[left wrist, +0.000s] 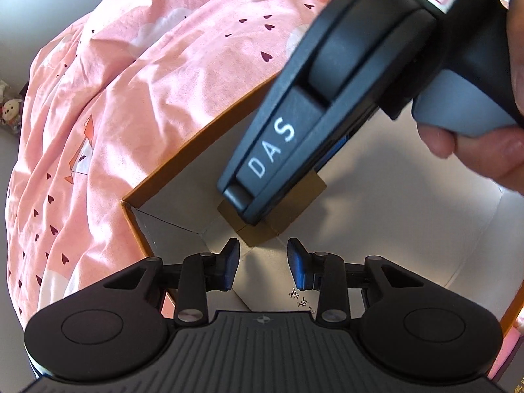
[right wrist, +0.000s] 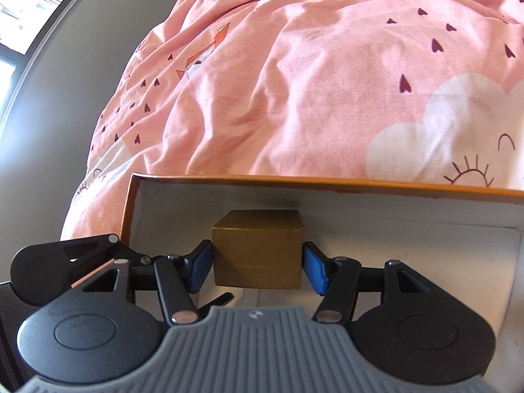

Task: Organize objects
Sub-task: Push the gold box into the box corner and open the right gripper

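Note:
A small gold box (right wrist: 257,252) sits between the blue pads of my right gripper (right wrist: 257,267), inside an open orange-rimmed cardboard box (right wrist: 327,181) with a white interior. The pads touch its sides, so the gripper is shut on it. In the left wrist view the right gripper's black body (left wrist: 327,98) reaches down into the cardboard box (left wrist: 196,137) and covers most of the gold box (left wrist: 294,209). My left gripper (left wrist: 263,267) is open and empty, just in front of the gold box, over the box's near corner.
The cardboard box lies on a bed with a rumpled pink duvet (right wrist: 294,82) printed with hearts and clouds. A plush toy (left wrist: 11,108) sits at the far left. A grey wall and a window (right wrist: 19,9) stand beyond the bed.

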Demonstrator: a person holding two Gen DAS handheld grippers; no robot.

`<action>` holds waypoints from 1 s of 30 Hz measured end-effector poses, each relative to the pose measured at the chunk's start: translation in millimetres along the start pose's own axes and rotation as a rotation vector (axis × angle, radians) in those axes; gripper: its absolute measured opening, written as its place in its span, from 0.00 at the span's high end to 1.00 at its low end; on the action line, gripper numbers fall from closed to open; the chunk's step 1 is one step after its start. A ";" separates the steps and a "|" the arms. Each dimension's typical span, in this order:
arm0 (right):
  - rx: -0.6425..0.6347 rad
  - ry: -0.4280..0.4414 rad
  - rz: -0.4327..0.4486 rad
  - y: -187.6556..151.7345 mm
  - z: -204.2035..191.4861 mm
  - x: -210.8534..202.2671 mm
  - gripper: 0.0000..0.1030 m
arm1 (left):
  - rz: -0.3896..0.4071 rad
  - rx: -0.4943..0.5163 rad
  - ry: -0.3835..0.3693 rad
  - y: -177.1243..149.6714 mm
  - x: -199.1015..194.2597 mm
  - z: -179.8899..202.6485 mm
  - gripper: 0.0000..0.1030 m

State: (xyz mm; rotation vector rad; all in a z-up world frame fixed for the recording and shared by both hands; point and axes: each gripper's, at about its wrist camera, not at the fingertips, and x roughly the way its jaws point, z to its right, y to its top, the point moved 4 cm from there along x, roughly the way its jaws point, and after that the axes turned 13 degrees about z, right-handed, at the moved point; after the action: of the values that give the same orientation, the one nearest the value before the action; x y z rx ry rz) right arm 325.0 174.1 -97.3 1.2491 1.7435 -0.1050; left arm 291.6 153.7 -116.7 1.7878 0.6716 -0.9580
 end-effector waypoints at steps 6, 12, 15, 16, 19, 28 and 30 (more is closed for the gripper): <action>0.017 0.054 0.011 1.2 -1.3 -6.3 0.40 | -0.005 -0.005 0.012 2.6 6.7 -4.5 0.64; -0.051 0.041 0.009 0.9 -1.8 -12.2 0.67 | -0.003 -0.009 0.015 5.6 11.7 -11.9 0.71; -0.074 0.038 0.008 -1.3 2.0 -13.4 0.82 | -0.002 -0.009 0.018 7.5 14.8 -15.9 0.75; -0.083 0.037 0.010 -2.0 2.9 -13.5 0.83 | -0.002 -0.010 0.018 8.3 16.0 -17.0 0.76; -0.085 0.054 0.012 -4.0 4.2 -10.9 0.88 | -0.007 -0.006 0.015 11.0 19.1 -19.5 0.76; -0.095 0.098 0.022 -5.1 -8.3 7.3 0.93 | -0.014 0.009 0.036 16.7 24.5 -30.4 0.76; -0.099 0.100 0.025 -5.5 -11.6 8.7 0.93 | -0.014 0.004 0.037 18.4 25.8 -31.9 0.76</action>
State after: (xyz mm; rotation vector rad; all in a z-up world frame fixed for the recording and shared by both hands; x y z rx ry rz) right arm 313.1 183.8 -99.6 1.2209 1.7956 0.0588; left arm 329.8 176.8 -122.2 1.8102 0.7068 -0.9390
